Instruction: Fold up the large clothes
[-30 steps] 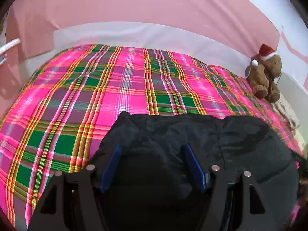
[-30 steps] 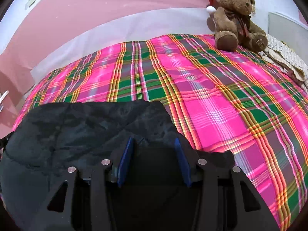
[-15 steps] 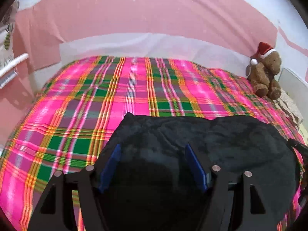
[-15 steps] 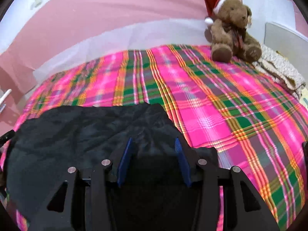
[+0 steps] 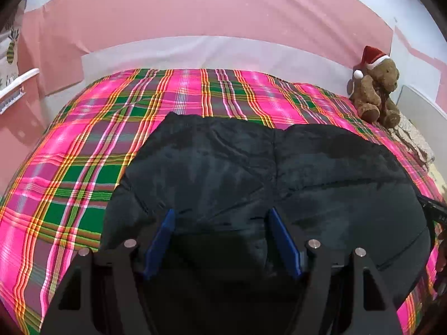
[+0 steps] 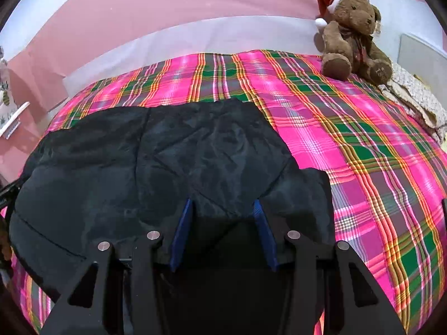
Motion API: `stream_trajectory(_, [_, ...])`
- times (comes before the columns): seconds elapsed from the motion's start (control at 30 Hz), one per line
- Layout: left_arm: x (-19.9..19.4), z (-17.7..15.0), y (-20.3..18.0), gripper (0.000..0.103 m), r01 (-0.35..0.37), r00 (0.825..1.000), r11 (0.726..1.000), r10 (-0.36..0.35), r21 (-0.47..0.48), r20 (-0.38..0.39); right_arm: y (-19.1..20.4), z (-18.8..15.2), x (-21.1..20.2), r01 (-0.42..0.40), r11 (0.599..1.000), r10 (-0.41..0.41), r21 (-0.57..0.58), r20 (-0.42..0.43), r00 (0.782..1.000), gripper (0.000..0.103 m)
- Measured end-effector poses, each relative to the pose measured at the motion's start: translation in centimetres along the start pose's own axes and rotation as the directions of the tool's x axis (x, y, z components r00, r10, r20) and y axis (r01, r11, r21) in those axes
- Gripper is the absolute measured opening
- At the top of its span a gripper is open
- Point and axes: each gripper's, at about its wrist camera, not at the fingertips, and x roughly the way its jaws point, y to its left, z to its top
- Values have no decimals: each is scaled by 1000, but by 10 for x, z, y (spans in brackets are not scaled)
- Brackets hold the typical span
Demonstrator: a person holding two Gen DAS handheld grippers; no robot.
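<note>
The big dark quilted jacket point(image 5: 251, 173) lies spread on the pink plaid bedspread point(image 5: 83, 145). The left gripper point(image 5: 220, 217) and right gripper point(image 6: 223, 206) hang over its near edge, blue fingers apart, holding nothing. It looks puffy and slippery. A fold may be forming or just finished. A teddy bear point(image 6: 352, 33) sits nearby.
</note>
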Motion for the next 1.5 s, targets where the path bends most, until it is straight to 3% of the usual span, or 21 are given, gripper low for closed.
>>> stream_trajectory(0.23, [-2,-1,-1,72,-4,1000,1000,4,4,3,2,-2,-4,6,1000,-6,-8,4,1000,47])
stream_trajectory(0.4, [-18,-1,5,71,6,1000,1000,-5,-21,11,0,-3,-31,10,1000,-11,5,57,998,47])
stream_trajectory(0.6, [-47,-7,44,71,-30,997,996,36,-80,70,-24,-15,-59,3,998,-10,63,102,995,59])
stream_trajectory(0.7, [-38,-16,69,71,-51,998,991,54,-122,21,-41,-25,-54,7,994,-14,110,70,997,60])
stream_trajectory(0.77, [-28,-26,80,71,-33,999,987,30,-157,-20,-50,-32,-43,12,991,-16,136,24,1000,61])
stream_trajectory(0.97, [-23,-45,89,72,46,999,975,-50,-217,-16,-69,-47,-31,-72,966,75,247,-2,997,66])
stream_trajectory(1.13, [-4,-39,93,79,83,995,967,-95,-240,-39,-84,-46,-13,-123,944,140,307,-35,990,78])
stream_trajectory(1.27, [15,-32,100,81,126,987,950,-149,-286,-62,-97,-45,8,-189,907,223,377,-50,973,80])
stream_trajectory(1.5, [10,-33,95,81,122,987,956,-145,-267,-68,-97,-47,11,-207,885,256,416,-64,965,80])
